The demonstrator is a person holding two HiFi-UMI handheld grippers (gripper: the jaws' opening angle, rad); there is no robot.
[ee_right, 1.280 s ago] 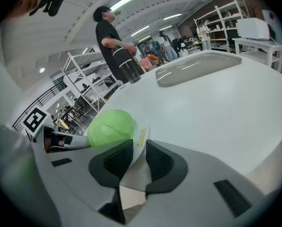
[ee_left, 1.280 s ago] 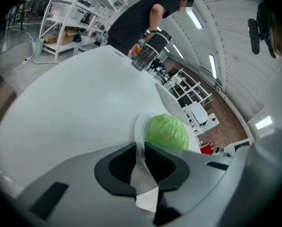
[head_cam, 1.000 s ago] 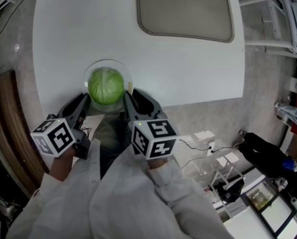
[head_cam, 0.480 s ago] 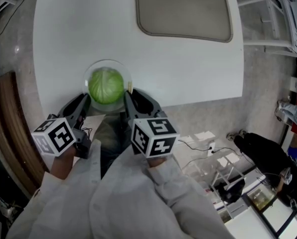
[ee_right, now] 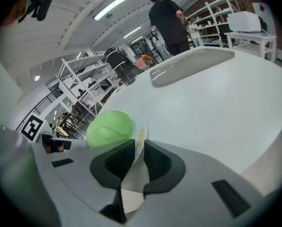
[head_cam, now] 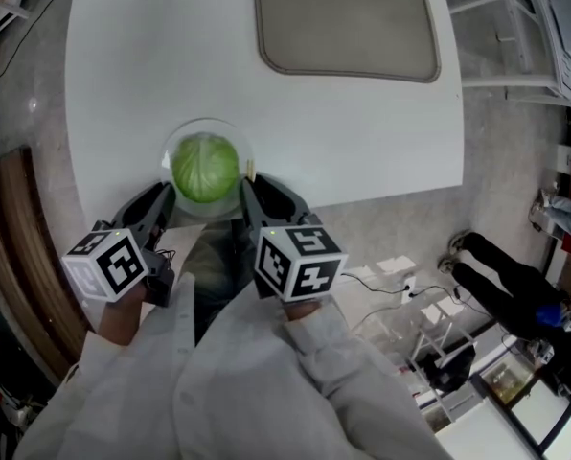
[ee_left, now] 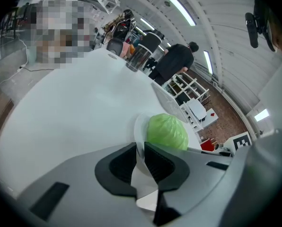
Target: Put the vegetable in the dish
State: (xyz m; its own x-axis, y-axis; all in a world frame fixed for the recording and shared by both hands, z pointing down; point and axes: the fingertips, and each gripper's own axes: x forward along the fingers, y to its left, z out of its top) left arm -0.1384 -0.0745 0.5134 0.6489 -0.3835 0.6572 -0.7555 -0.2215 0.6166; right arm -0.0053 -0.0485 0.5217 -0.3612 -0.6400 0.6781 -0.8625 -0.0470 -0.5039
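A round green cabbage point(head_cam: 205, 168) sits in a clear shallow dish point(head_cam: 207, 122) at the near edge of the white table point(head_cam: 353, 132). My left gripper point(head_cam: 164, 195) meets the dish's near-left rim and my right gripper point(head_cam: 247, 188) its near-right rim. In the left gripper view the cabbage point(ee_left: 167, 131) lies just past the jaws of the left gripper point(ee_left: 140, 148), and the dish rim point(ee_left: 137, 129) runs into their narrow gap. The right gripper view shows the same: cabbage point(ee_right: 110, 128), rim point(ee_right: 142, 131), right gripper point(ee_right: 139, 148) closed on it.
A large grey tray point(head_cam: 348, 22) lies at the far side of the table. A person in black point(ee_right: 167, 18) stands beyond the table, and another person point(head_cam: 501, 286) is on the floor to the right. Shelving and clutter surround the table.
Both grippers, the dish and the cabbage have stayed put. Only the person on the floor at the right has shifted.
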